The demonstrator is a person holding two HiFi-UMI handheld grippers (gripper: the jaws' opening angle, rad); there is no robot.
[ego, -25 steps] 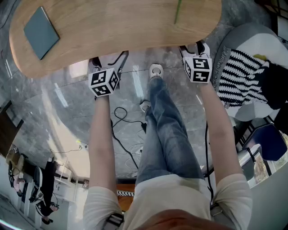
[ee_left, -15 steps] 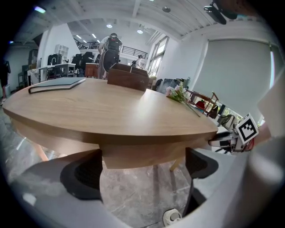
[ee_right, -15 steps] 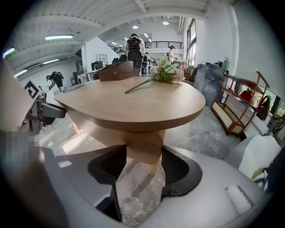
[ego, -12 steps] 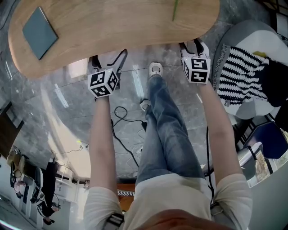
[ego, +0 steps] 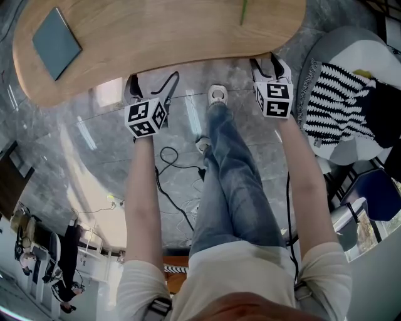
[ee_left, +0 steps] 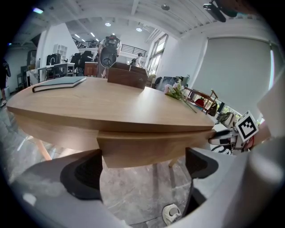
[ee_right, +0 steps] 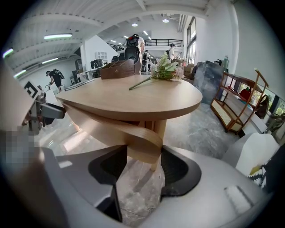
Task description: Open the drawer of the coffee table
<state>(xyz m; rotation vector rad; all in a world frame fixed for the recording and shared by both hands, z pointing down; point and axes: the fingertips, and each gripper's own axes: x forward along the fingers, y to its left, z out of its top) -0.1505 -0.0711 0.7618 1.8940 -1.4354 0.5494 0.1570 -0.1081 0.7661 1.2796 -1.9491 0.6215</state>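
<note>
The oval wooden coffee table [ego: 163, 31] fills the top of the head view. Both grippers reach under its near edge. My left gripper [ego: 152, 84] is open. In the left gripper view the drawer front [ee_left: 151, 149] hangs just beyond the wide-apart jaws of this gripper [ee_left: 142, 167], and neither pad presses on it. My right gripper [ego: 269, 68] is at the table's right end. In the right gripper view the drawer's rounded end [ee_right: 142, 142] sits between the closing jaws of that gripper [ee_right: 143, 167], with both pads against it.
A blue-grey book [ego: 56, 42] and a green flower stem [ego: 245, 14] lie on the tabletop, with a wooden box [ee_left: 127, 76] further back. A shoe [ego: 217, 97] and cables [ego: 169, 163] are on the marble floor. To the right is a seat with a striped cushion [ego: 344, 113].
</note>
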